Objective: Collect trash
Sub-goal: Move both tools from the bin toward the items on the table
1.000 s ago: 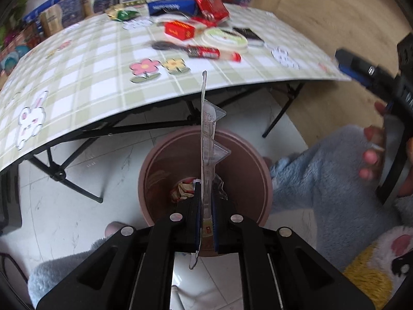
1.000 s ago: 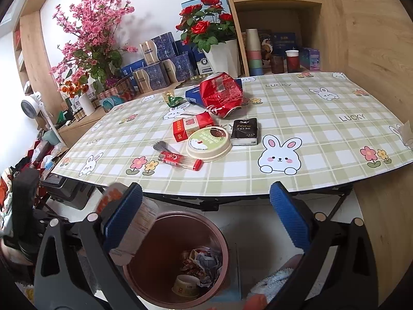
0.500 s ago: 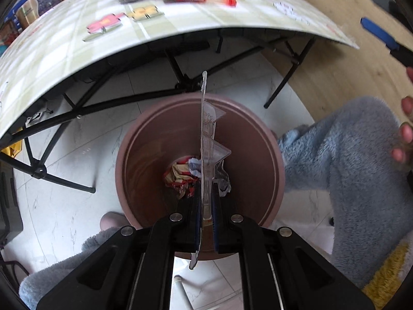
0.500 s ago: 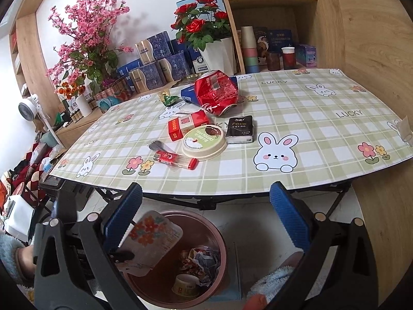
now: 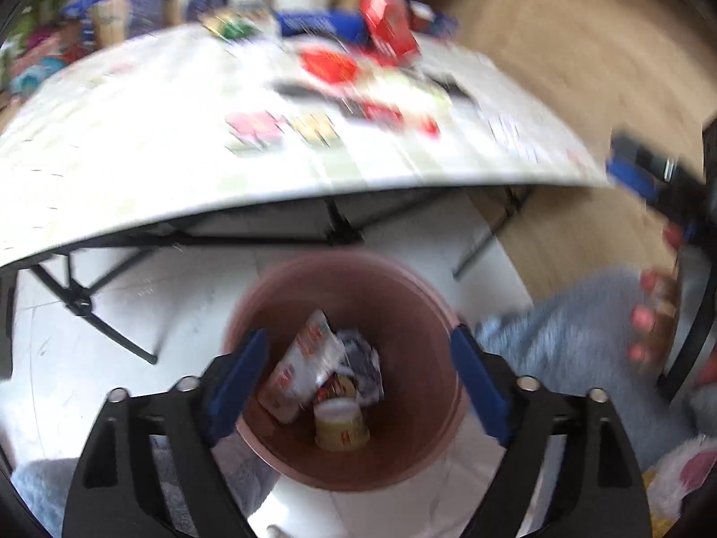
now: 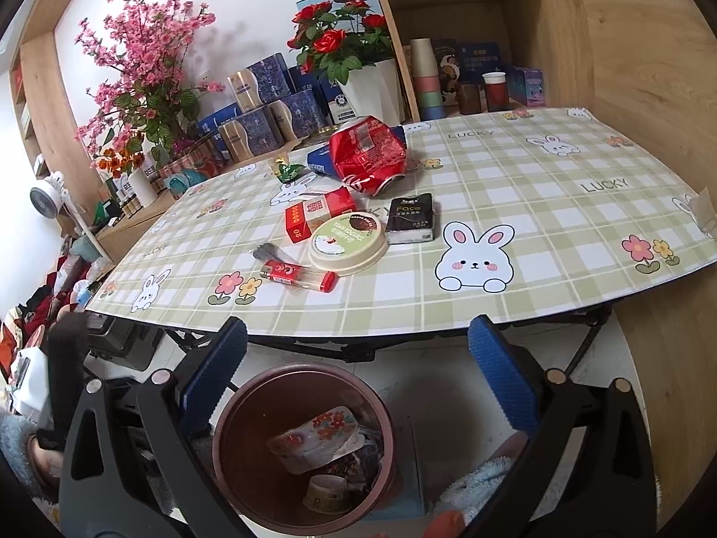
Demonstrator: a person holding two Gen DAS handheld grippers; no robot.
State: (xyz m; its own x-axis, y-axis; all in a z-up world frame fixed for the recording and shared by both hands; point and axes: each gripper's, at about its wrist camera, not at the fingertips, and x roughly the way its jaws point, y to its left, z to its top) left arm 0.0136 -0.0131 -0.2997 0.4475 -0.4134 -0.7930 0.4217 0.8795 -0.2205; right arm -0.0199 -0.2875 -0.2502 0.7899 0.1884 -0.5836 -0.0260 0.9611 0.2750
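My left gripper [image 5: 358, 338] hangs over the brown bin [image 5: 340, 264], its jaws opening wide with nothing between them. A flat flowered plastic package [image 5: 304, 367] lies loose inside on other rubbish, also visible in the right wrist view as the package [image 6: 318, 437] in the bin [image 6: 237, 408]. My right gripper [image 6: 358, 329] stands open and empty above the bin, in front of the table edge. On the checked table [image 6: 515, 206] lie a red crumpled bag [image 6: 367, 154], a red box [image 6: 318, 217], a round lid [image 6: 347, 244], a black tissue pack [image 6: 411, 217] and a red lighter [image 6: 298, 273].
The black folding table legs [image 6: 349, 352] stand just behind the bin. Flower pots, blue boxes and cups [image 6: 425, 80] line the back of the table by a wooden shelf. A person's fluffy blue sleeve [image 5: 560, 349] is to the right of the bin. The left wrist view is blurred.
My left gripper let go of the flat plastic package, which dropped into the bin, and its jaws spread wide. Its view tilted back up toward the table. The right gripper stayed still.
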